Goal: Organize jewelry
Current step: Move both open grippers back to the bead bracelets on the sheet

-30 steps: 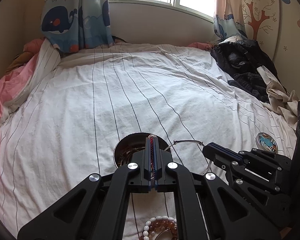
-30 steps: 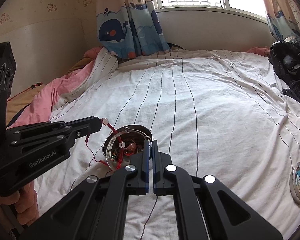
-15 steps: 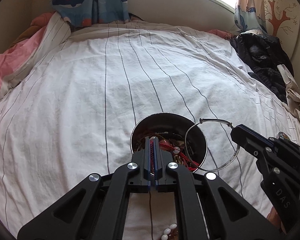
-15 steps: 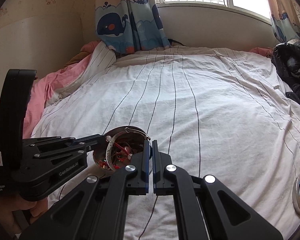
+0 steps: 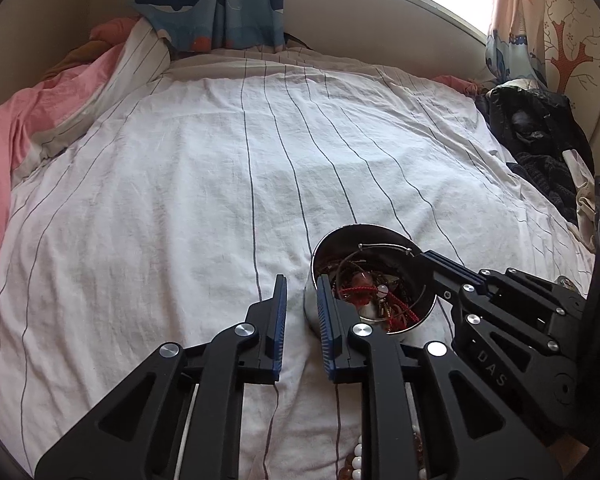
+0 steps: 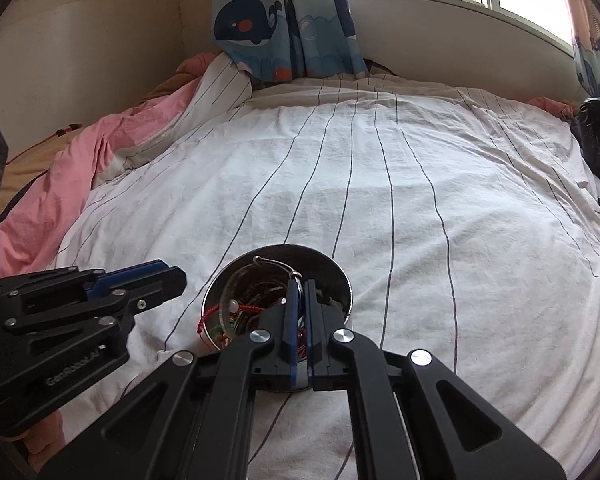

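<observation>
A round metal bowl [image 5: 342, 240] [image 6: 332, 266] full of tangled jewelry sits on the striped white bedsheet. A red cord bracelet [image 5: 358, 291] [image 6: 208, 314] lies in it, part draped over the rim. My left gripper [image 5: 302, 280] is open and empty, just left of the bowl; it also shows in the right wrist view [image 6: 172, 276]. My right gripper [image 6: 300, 283] is shut on a thin silver wire bangle [image 6: 276, 266] [image 5: 384, 246] and holds it inside the bowl's mouth; it also shows in the left wrist view [image 5: 422, 256].
A beaded bracelet [image 5: 358, 460] lies on the sheet under the left gripper. Pink bedding [image 6: 60, 184] is bunched on the left. Dark clothes [image 5: 540, 136] are piled at the right edge. Whale curtains [image 6: 284, 20] and the window wall stand behind.
My left gripper let go of the red cord bracelet into the bowl and opened, shifting left. My right gripper lowered the silver bangle from beside the bowl into its mouth.
</observation>
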Action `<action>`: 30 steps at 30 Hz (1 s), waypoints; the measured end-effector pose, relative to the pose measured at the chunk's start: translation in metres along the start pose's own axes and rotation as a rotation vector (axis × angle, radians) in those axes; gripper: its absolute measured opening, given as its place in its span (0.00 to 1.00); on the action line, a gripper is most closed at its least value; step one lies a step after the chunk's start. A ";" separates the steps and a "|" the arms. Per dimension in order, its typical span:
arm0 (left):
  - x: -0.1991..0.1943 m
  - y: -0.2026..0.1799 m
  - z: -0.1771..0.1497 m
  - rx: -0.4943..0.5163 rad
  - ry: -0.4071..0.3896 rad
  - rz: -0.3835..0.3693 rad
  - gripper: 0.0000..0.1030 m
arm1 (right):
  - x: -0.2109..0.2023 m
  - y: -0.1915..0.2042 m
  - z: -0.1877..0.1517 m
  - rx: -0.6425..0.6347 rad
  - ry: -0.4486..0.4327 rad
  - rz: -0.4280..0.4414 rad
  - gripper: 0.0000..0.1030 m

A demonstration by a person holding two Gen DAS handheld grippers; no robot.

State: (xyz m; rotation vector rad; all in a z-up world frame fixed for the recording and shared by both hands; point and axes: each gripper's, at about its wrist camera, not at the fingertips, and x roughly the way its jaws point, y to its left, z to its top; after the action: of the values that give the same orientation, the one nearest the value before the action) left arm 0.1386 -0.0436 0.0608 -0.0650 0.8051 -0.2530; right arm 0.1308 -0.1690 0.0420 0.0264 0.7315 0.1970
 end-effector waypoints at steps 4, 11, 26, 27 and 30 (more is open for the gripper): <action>-0.009 0.000 -0.004 0.014 -0.004 0.001 0.21 | -0.014 -0.009 -0.006 0.022 -0.010 -0.010 0.06; -0.013 -0.002 -0.018 0.028 0.019 0.001 0.23 | -0.032 -0.016 -0.019 0.053 -0.003 0.003 0.06; -0.038 -0.016 -0.045 0.063 0.052 0.004 0.26 | -0.061 -0.004 -0.054 0.058 0.031 0.050 0.06; -0.041 -0.018 -0.049 0.069 0.057 0.005 0.27 | -0.065 -0.005 -0.056 0.058 0.031 0.046 0.07; -0.047 -0.024 -0.060 0.084 0.075 0.009 0.28 | -0.076 -0.007 -0.066 0.064 0.028 0.042 0.11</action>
State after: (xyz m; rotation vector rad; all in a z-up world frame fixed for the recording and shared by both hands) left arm 0.0592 -0.0526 0.0560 0.0272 0.8685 -0.2819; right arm 0.0330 -0.1928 0.0424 0.1006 0.7651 0.2138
